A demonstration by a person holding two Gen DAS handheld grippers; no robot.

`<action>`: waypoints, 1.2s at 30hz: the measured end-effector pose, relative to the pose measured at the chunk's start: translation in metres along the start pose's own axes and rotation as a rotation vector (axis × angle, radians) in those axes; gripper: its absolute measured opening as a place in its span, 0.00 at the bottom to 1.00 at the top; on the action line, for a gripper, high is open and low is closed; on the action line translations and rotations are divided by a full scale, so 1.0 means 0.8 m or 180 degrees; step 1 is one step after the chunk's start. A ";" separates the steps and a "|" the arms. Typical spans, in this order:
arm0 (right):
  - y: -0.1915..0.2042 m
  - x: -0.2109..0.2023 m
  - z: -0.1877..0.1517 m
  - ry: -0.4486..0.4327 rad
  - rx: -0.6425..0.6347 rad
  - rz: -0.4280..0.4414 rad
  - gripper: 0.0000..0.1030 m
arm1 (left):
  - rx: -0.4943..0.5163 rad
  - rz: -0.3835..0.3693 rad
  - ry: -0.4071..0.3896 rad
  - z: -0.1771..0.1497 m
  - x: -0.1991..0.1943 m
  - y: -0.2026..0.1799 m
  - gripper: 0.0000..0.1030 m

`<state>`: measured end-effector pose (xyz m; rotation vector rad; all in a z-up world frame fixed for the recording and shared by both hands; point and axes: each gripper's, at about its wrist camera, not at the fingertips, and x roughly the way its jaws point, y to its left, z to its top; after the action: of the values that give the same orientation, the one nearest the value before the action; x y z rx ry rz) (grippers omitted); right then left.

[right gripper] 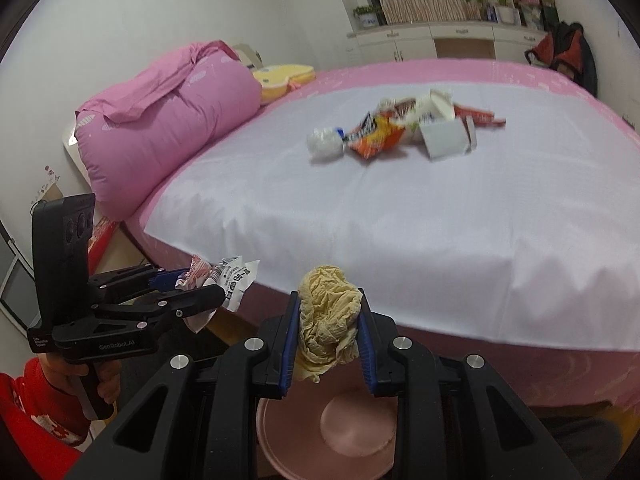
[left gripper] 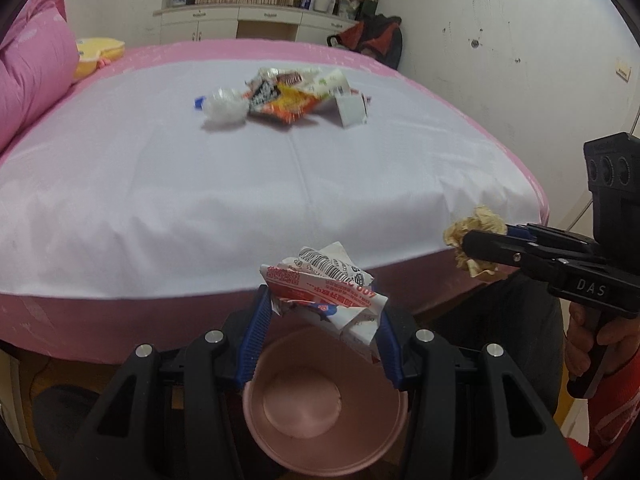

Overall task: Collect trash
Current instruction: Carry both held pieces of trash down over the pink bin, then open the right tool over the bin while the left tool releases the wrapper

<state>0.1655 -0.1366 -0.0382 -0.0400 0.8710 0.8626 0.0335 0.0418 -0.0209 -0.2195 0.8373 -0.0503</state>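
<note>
My left gripper (left gripper: 325, 312) is shut on a crumpled red-and-white printed wrapper (left gripper: 326, 284) and holds it above a pink bin (left gripper: 324, 456) on the floor by the bed's near edge. My right gripper (right gripper: 329, 320) is shut on a crumpled beige paper wad (right gripper: 326, 316) over the same pink bin (right gripper: 280, 448). The right gripper with its wad (left gripper: 476, 226) shows at the right of the left wrist view. The left gripper with its wrapper (right gripper: 232, 280) shows at the left of the right wrist view. A pile of trash (left gripper: 288, 96) lies in the bed's middle (right gripper: 400, 128).
The bed has a white sheet (left gripper: 200, 200) over pink bedding. A pink rolled duvet (right gripper: 168, 120) and a yellow cushion (right gripper: 284, 76) lie at its head. Cabinets with plants (left gripper: 256, 20) stand behind, and a dark bag (left gripper: 376, 40) sits by the right wall.
</note>
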 end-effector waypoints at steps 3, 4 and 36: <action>-0.009 0.017 -0.014 0.0140 0.0117 0.0027 0.30 | -0.0047 -0.0029 0.0120 -0.013 0.016 0.000 0.48; -0.012 0.021 -0.017 0.0171 0.0138 0.0025 0.30 | -0.0061 -0.0034 0.0166 -0.017 0.023 0.001 0.48; -0.066 0.184 -0.127 0.1410 0.0709 0.0021 0.30 | -0.0261 0.0062 0.1454 -0.121 0.202 0.032 0.48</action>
<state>0.1844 -0.1133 -0.2223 -0.0345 1.3794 0.7696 0.0692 0.0289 -0.2070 -0.2822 1.2978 -0.0484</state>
